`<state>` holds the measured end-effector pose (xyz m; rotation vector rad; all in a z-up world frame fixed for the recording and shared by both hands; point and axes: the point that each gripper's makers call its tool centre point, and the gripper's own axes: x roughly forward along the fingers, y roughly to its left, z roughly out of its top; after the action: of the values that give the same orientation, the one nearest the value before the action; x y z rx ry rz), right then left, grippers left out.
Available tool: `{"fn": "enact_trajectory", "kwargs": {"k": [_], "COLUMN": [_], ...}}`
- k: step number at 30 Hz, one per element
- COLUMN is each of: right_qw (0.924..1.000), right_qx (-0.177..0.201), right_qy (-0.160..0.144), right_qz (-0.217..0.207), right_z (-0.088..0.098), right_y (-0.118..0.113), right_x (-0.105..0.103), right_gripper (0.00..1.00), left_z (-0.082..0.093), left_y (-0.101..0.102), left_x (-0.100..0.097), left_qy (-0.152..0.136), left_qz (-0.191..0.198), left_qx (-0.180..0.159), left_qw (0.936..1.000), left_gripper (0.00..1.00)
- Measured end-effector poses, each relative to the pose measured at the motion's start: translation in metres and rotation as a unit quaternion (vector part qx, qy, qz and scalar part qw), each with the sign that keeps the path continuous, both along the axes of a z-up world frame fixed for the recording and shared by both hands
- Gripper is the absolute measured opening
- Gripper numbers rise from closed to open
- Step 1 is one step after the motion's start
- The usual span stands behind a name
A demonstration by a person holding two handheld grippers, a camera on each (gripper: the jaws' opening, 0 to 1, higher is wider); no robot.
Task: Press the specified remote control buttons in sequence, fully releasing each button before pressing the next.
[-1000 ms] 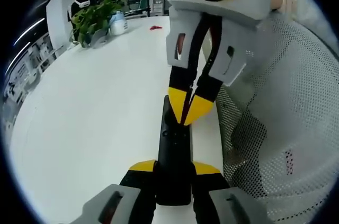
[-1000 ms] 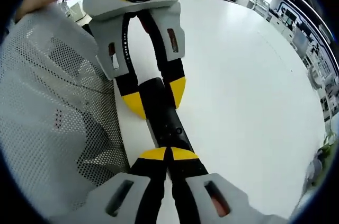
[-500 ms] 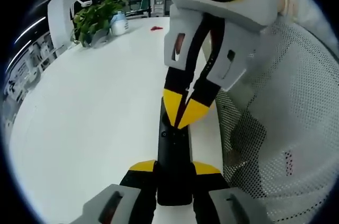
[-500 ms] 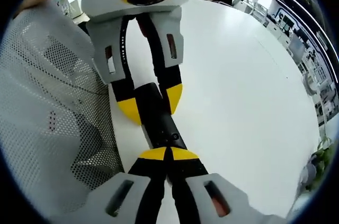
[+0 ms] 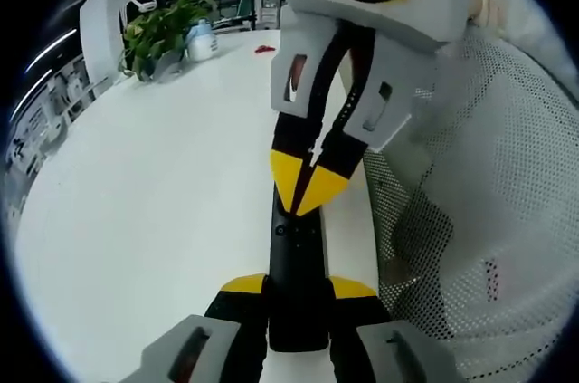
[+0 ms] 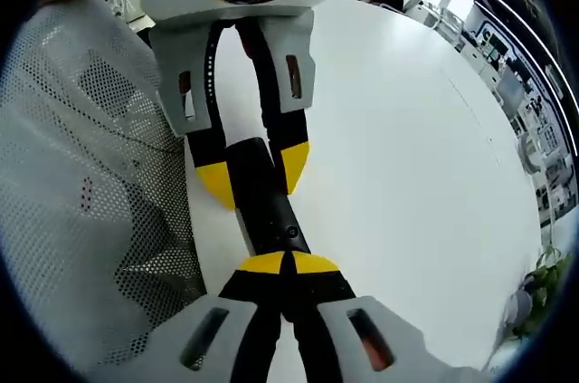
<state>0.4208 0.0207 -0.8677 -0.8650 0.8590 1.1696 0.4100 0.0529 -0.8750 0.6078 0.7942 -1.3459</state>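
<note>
My left gripper (image 5: 297, 288) has its two yellow-tipped jaws clamped on the near end of the long black plastic remote control (image 5: 295, 265), which runs straight ahead of me over the white tabletop (image 5: 154, 202). In the left gripper view my right gripper (image 5: 308, 186) comes down from above, its yellow tips pressed together in a point on the remote's far half, just beyond a small round button. Past it, far off to the left, stand a leafy green plant (image 5: 158, 30) and a white bottle (image 5: 201, 39).

The right gripper view gives the reverse: my right gripper (image 6: 288, 263), jaws shut tight, touches the remote control (image 6: 267, 211) at its tips, while the left gripper (image 6: 253, 175) grips the remote's far end. A white mesh-fabric sleeve (image 6: 81, 175) lies left of my jaws.
</note>
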Motion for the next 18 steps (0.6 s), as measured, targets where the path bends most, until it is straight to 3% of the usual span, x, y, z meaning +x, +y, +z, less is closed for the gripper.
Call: {"fn": "enact_trajectory", "kwargs": {"k": [14,18], "right_qw": [0.9994,0.9987], "right_qx": [-0.017,0.015], "right_qy": [0.001,0.043], "right_qz": [0.030,-0.021], "right_z": [-0.0014,-0.0011], "right_y": [0.0005,-0.0001], "right_x": [0.0001,0.0013], "right_gripper": [0.00,0.00], "left_z": [-0.0003,-0.0004], "left_y": [-0.0019,-0.0020], "left_x": [0.0002,0.0003], "left_qy": [-0.001,-0.001], "left_qz": [-0.003,-0.003], "left_qx": [-0.003,-0.003], "left_qw": [1.0000,1.0000], "left_gripper": [0.24,0.24]}}
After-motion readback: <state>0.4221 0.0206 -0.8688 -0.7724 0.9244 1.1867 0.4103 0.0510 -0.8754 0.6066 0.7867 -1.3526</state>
